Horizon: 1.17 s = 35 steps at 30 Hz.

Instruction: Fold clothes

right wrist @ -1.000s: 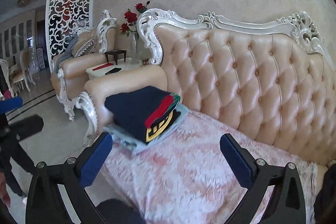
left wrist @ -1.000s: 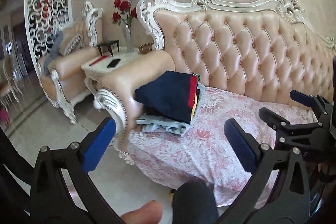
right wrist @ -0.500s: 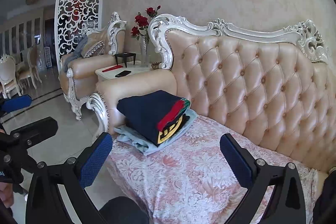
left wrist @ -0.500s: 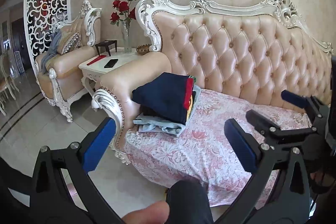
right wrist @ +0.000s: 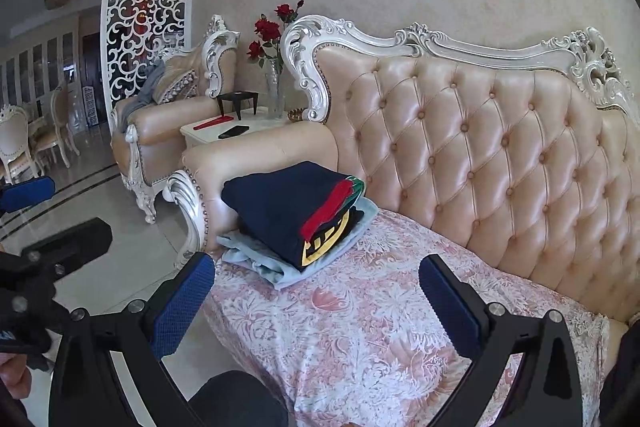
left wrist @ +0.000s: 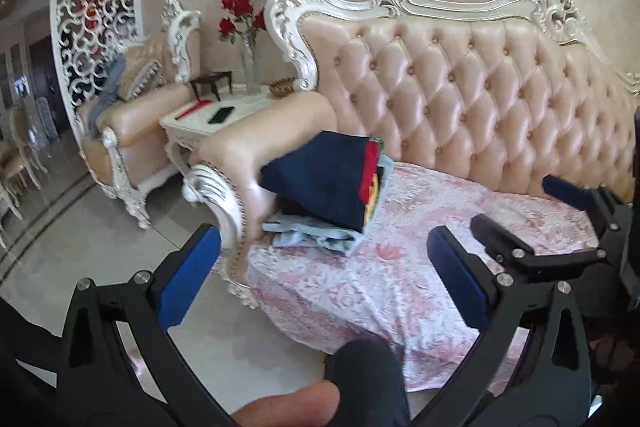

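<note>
Nearest the lens, the left gripper [left wrist: 323, 269] hangs in the air with its blue-padded jaws spread wide and nothing between them, a fingertip [left wrist: 288, 405] showing at the bottom edge of its view; the right gripper [right wrist: 316, 293] is likewise spread wide and empty, held above the front of the seat. Each tool shows at the side of the other's view. Below and ahead lies the sofa [right wrist: 480, 155], its seat covered by a pink floral cloth [right wrist: 360, 327] that drapes over the front edge toward the pale glossy floor [left wrist: 100, 227]. At the far left end of the seat, tucked against the padded armrest [right wrist: 260, 155], sits the stack of folded clothes [right wrist: 296, 223]: a navy piece on top, red, green and yellow edges showing along its fold, and a light blue garment at the bottom touching the cloth. Behind rises the tufted peach backrest with a carved white frame. Past the armrest stands a white side table [right wrist: 208, 133] bearing a dark phone [right wrist: 233, 131], a red flat item, a small black stand and a glass vase of red roses [right wrist: 274, 39]. Farther left is a matching armchair [right wrist: 168, 123], then a white fretwork screen [right wrist: 148, 7] against the textured beige wall.
</note>
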Tool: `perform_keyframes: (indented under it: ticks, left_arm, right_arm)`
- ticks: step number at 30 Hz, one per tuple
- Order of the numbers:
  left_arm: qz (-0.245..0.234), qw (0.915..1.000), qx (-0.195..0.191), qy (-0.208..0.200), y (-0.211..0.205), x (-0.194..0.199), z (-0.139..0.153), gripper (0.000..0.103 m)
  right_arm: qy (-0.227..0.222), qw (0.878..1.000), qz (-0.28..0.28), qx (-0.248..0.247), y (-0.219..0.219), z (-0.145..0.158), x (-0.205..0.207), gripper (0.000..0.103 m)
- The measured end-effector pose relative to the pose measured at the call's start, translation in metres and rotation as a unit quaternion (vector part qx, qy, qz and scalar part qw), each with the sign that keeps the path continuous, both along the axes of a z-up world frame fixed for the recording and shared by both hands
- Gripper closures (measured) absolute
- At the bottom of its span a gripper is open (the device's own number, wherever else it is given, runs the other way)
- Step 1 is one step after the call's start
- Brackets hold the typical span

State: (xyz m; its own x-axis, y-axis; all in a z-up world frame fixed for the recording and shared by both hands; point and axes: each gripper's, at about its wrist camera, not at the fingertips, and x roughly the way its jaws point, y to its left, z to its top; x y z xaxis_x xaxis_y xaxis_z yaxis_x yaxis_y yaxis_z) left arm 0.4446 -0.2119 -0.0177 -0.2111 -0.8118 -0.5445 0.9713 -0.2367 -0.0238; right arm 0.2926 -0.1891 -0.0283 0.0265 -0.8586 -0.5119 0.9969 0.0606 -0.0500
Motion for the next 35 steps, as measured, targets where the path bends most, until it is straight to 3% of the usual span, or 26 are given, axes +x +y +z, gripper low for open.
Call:
perform_keyframes:
  ticks: [16,35]
  left_arm:
    - [-0.007,0.9987,0.019,0.046,-0.005,0.011,-0.005,0.000]
    - [-0.018,0.9994,0.003,0.030,0.001,0.000,-0.002,0.001]
  right_arm:
    - [-0.010,1.000,0.010,-0.004,0.001,0.005,-0.004,0.000]
    - [-0.010,1.000,0.015,0.001,-0.002,0.005,-0.002,0.000]
